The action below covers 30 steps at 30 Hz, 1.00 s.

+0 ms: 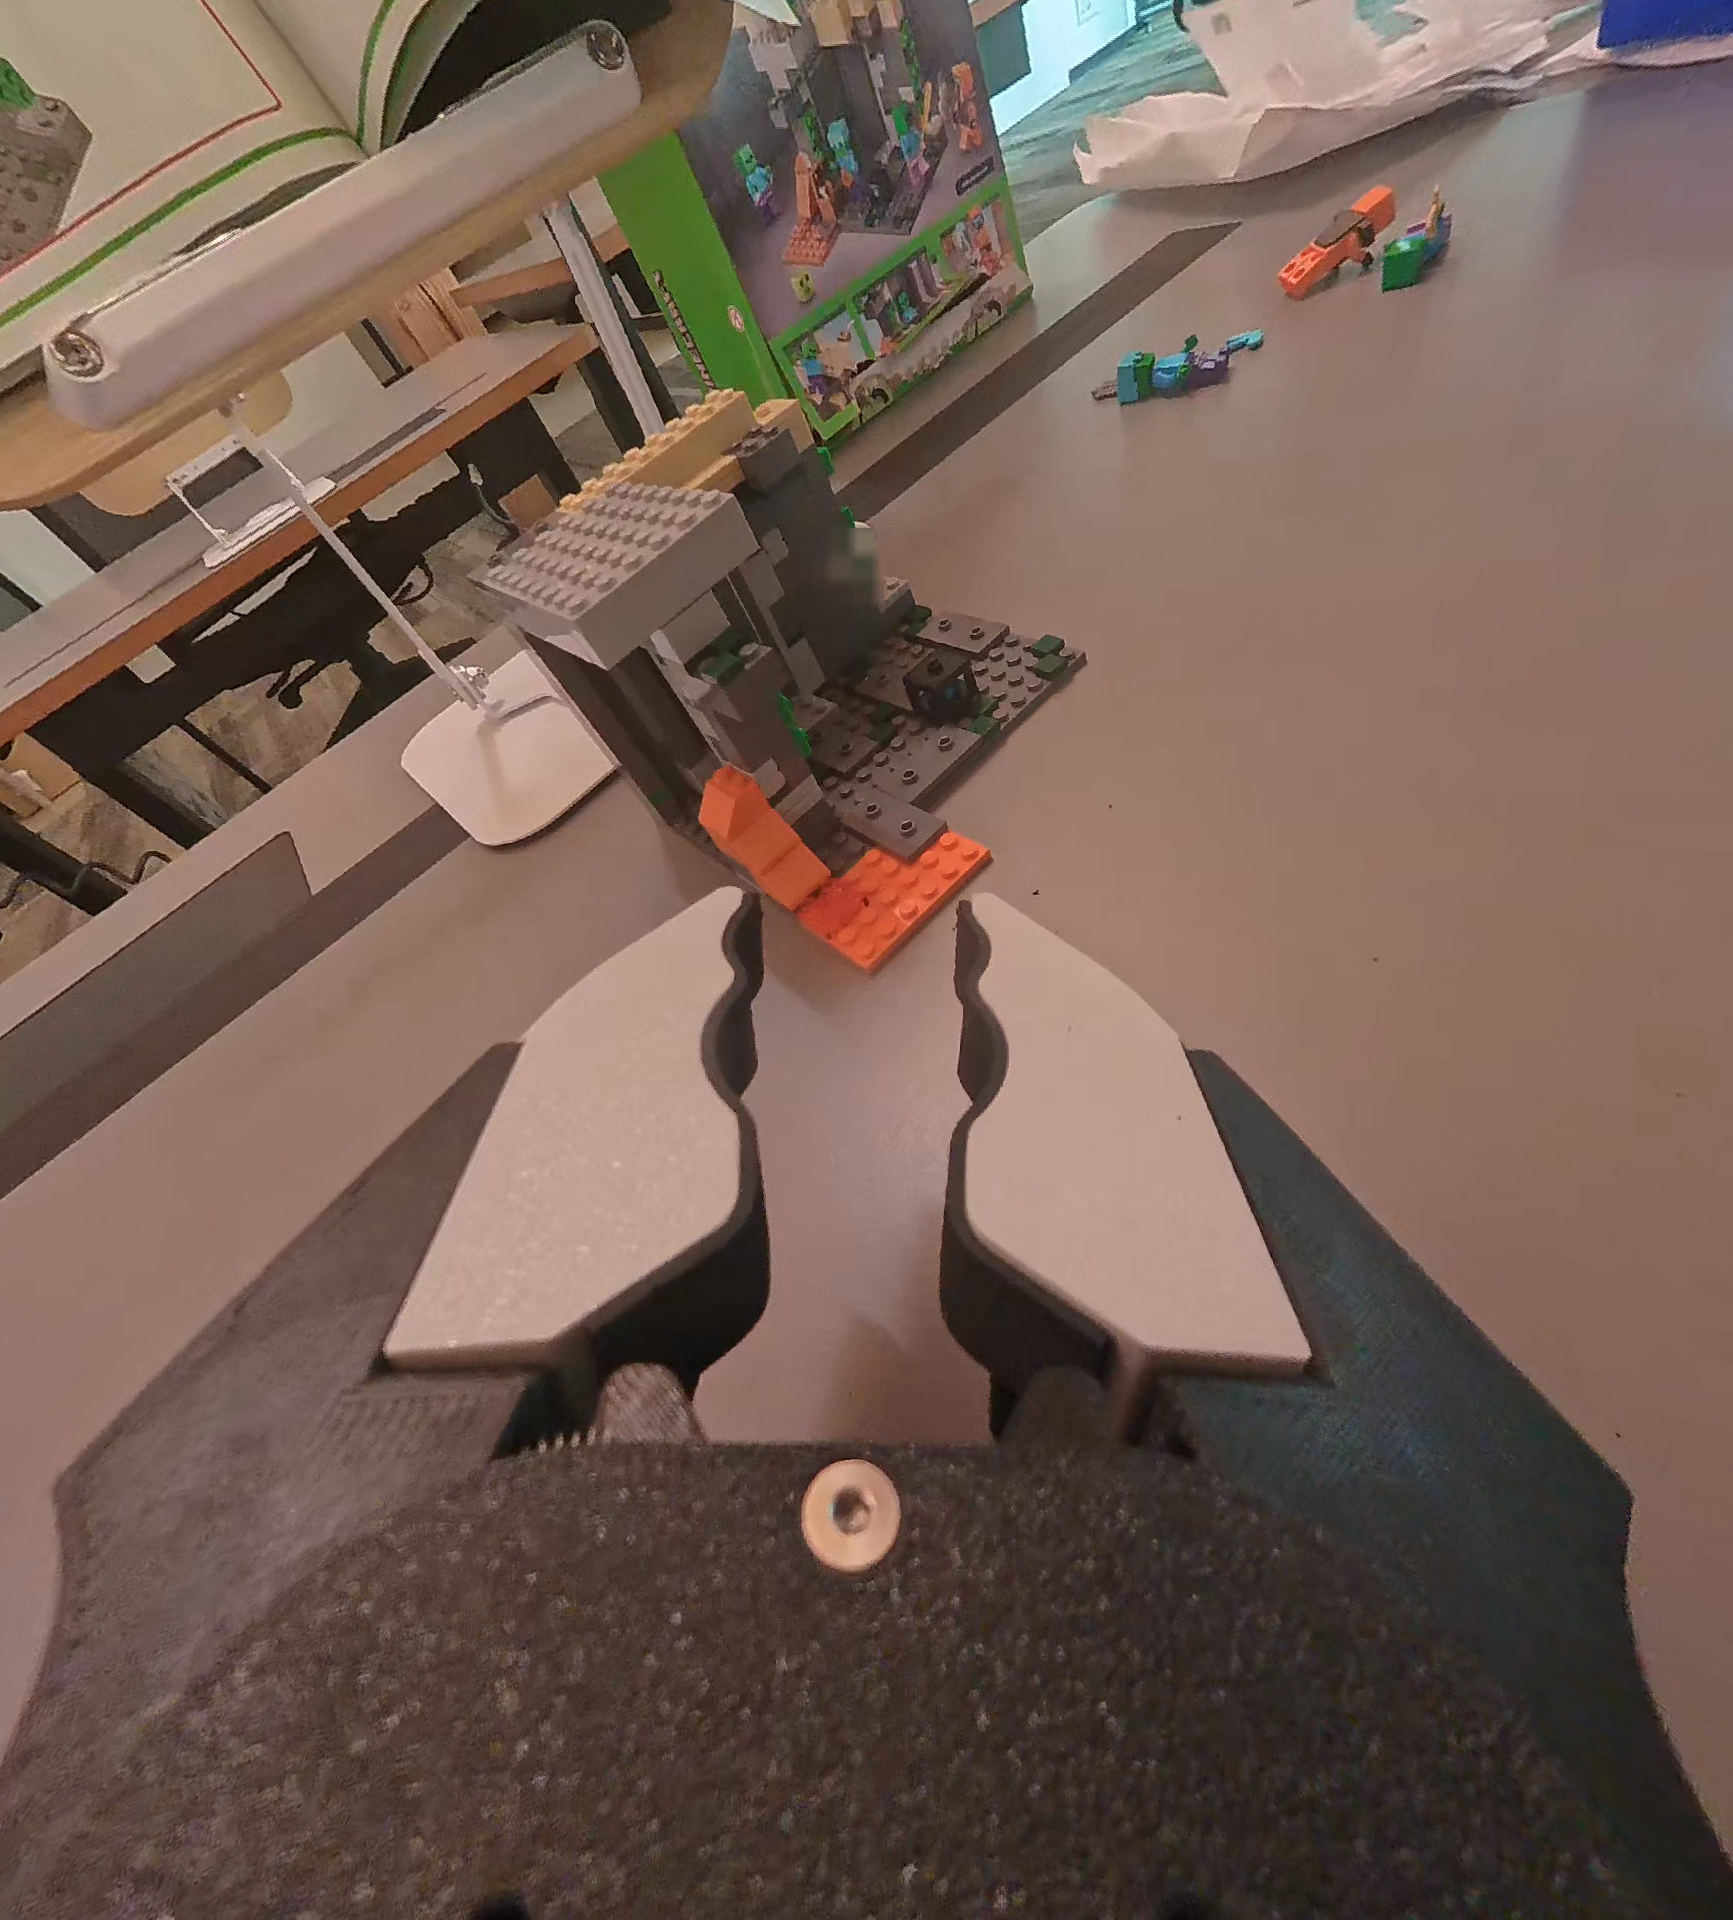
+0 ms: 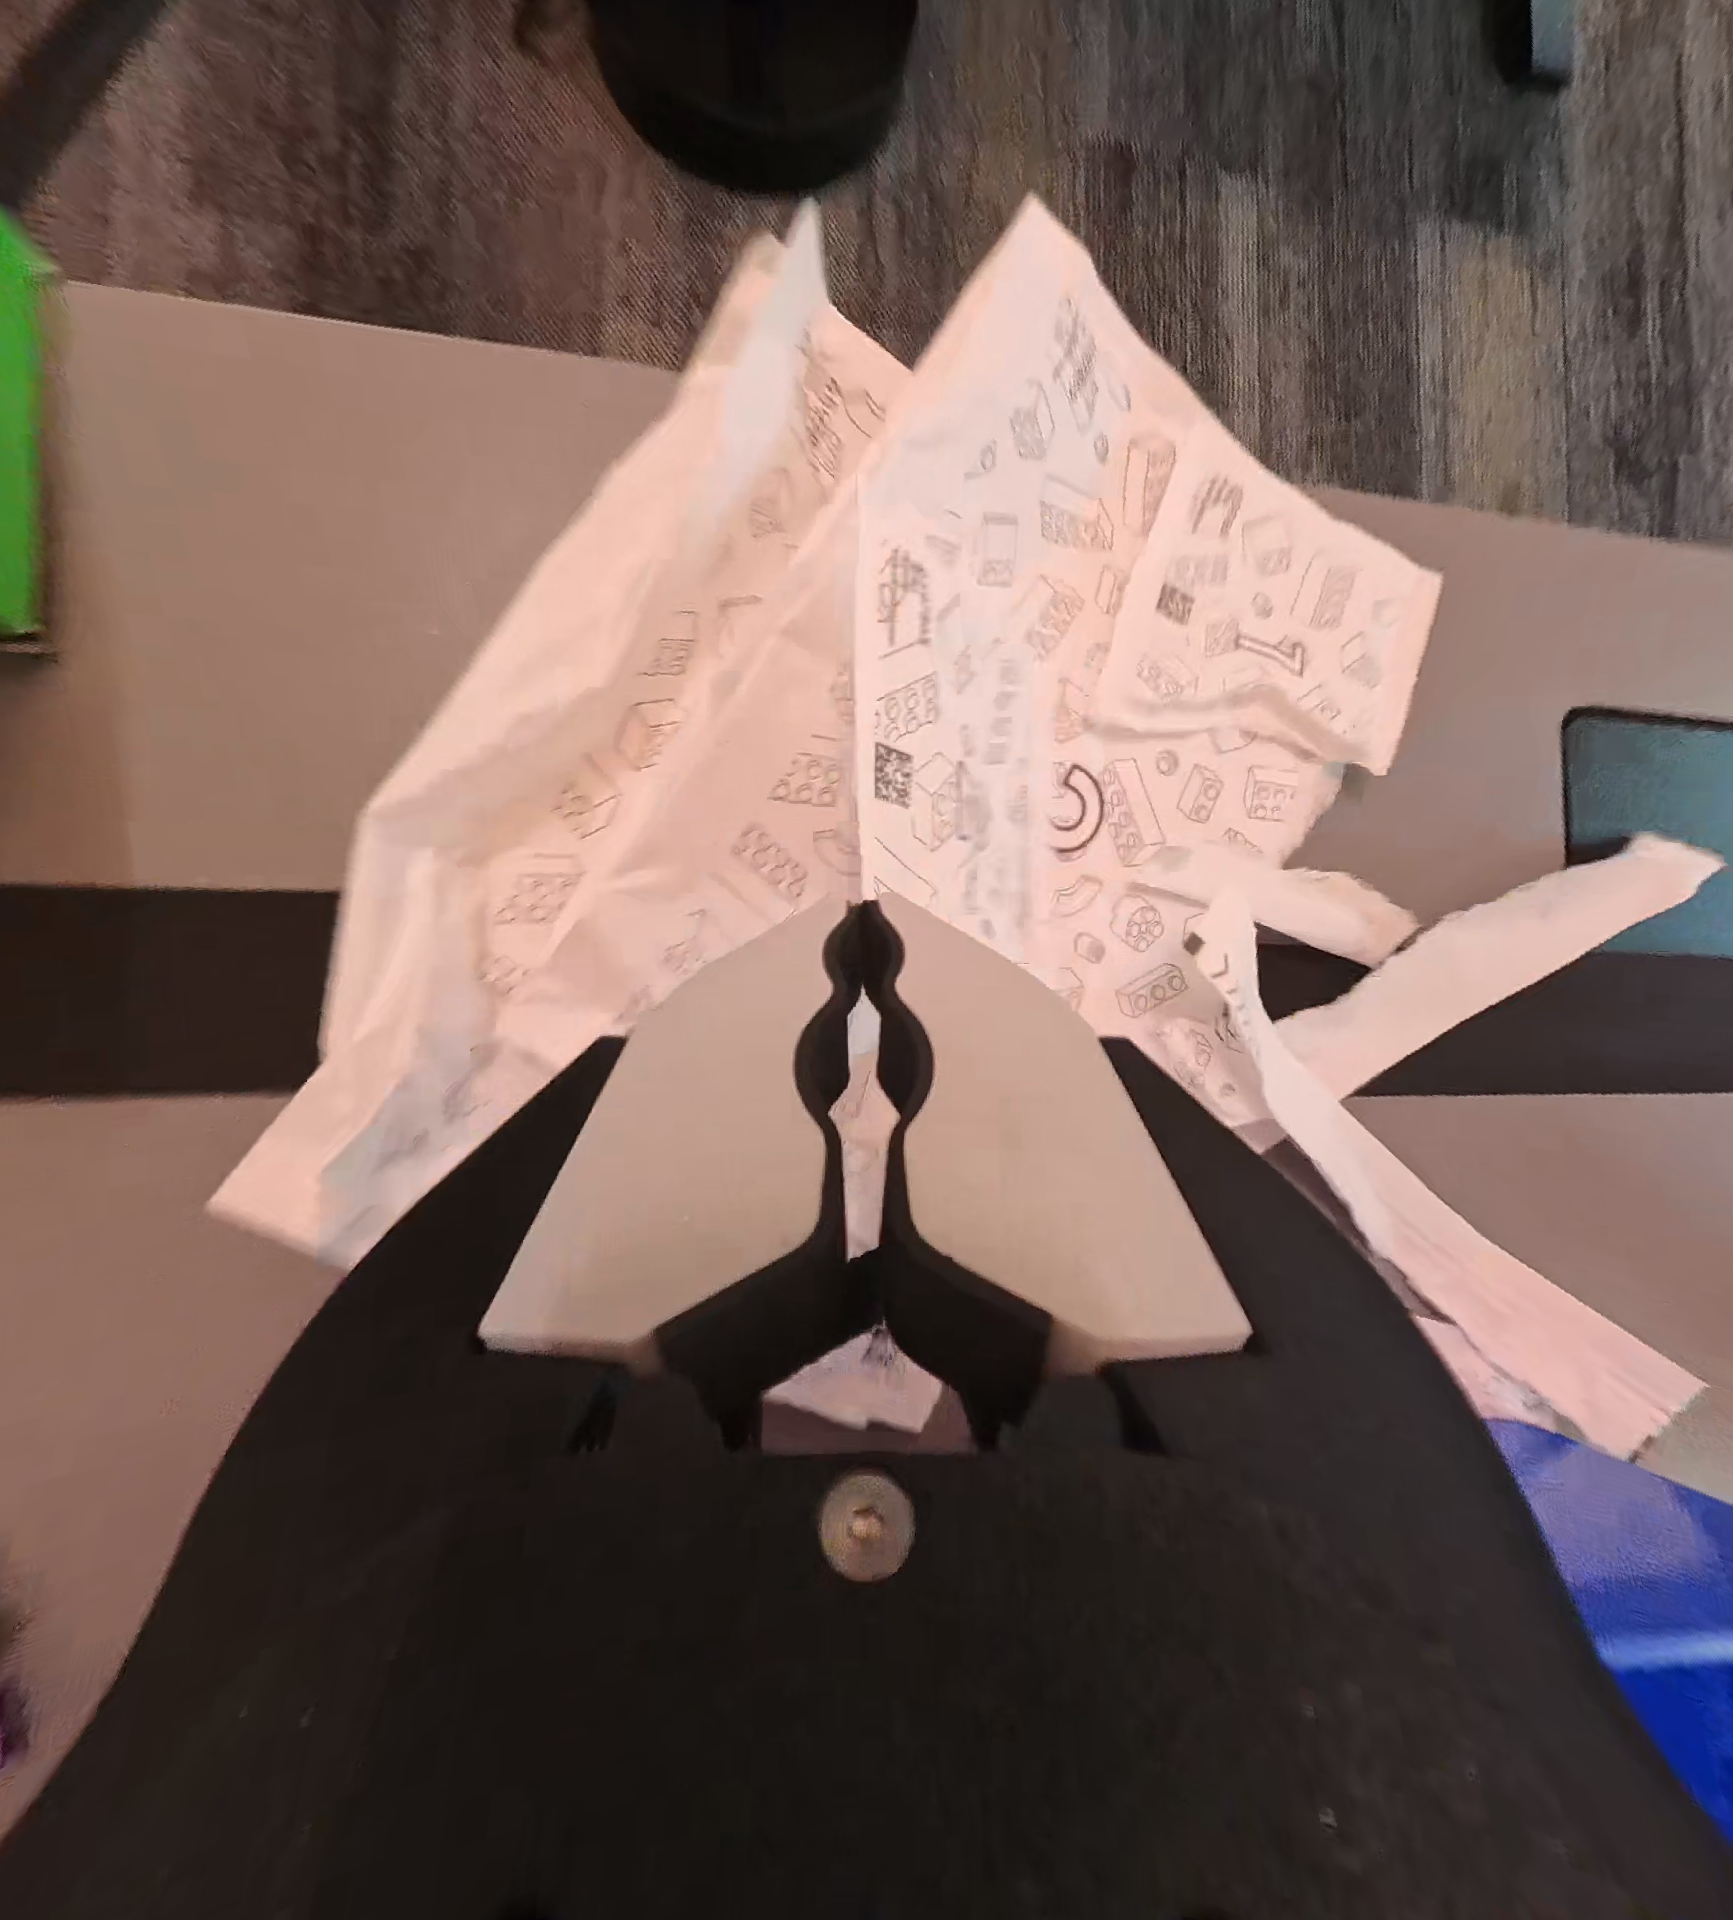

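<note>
My left gripper (image 1: 857, 914) is open and empty, low over the grey table (image 1: 1361, 935). Its fingertips stand just short of the orange plate (image 1: 893, 894) at the near corner of a grey brick-built model (image 1: 737, 644). An orange sloped piece (image 1: 758, 831) leans on the model's wall. My right gripper (image 2: 864, 914) is shut on a crumpled white paper bag (image 2: 841, 675) printed with brick drawings, and holds it lifted above the table (image 2: 218, 520). The paper runs between the pads and down behind the fingers.
A green toy box (image 1: 841, 229) stands behind the model, beside a white stand (image 1: 498, 758) holding an open booklet (image 1: 114, 135). Small brick figures (image 1: 1174, 369) (image 1: 1361, 244) lie at the right. More white paper (image 1: 1309, 94) lies far right. A blue object (image 2: 1672, 1610) sits lower right. About 8 cm separates my left fingertips from the orange plate (image 1: 893, 894).
</note>
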Available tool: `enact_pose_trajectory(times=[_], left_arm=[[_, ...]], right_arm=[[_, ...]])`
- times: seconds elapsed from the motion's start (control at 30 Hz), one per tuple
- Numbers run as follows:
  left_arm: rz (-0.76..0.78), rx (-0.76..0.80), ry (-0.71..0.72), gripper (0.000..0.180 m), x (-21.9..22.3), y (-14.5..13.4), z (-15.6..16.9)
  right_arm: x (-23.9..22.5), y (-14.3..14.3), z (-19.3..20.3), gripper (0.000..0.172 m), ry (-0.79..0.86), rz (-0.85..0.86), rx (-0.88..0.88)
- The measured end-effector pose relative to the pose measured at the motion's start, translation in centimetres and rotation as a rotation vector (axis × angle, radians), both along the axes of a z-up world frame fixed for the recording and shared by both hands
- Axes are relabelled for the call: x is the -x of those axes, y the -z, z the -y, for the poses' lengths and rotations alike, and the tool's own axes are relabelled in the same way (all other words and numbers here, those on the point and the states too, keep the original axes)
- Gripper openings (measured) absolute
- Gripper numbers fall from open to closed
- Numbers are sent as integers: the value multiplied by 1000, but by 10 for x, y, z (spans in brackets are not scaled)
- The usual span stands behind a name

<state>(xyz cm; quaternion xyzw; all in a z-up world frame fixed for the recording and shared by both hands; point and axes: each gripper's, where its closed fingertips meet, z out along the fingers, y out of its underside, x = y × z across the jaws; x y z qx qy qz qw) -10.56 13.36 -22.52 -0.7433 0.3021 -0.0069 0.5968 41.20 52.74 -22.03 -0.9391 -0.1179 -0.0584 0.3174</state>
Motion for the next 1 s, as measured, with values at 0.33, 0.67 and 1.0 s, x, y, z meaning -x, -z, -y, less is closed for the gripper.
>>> enact_pose_trajectory(times=[0.33, 0.67, 1.0], left_arm=[[41, -30, 38, 34, -9, -14, 9], [25, -79, 141, 31, -36, -27, 27], [8, -88, 234, 25, -58, -33, 45]], right_arm=[[151, -66, 192, 0, -689, 33, -275], [332, 24, 480, 0, -1378, 64, -377], [349, 18, 520, 24, -1399, -243, -267]])
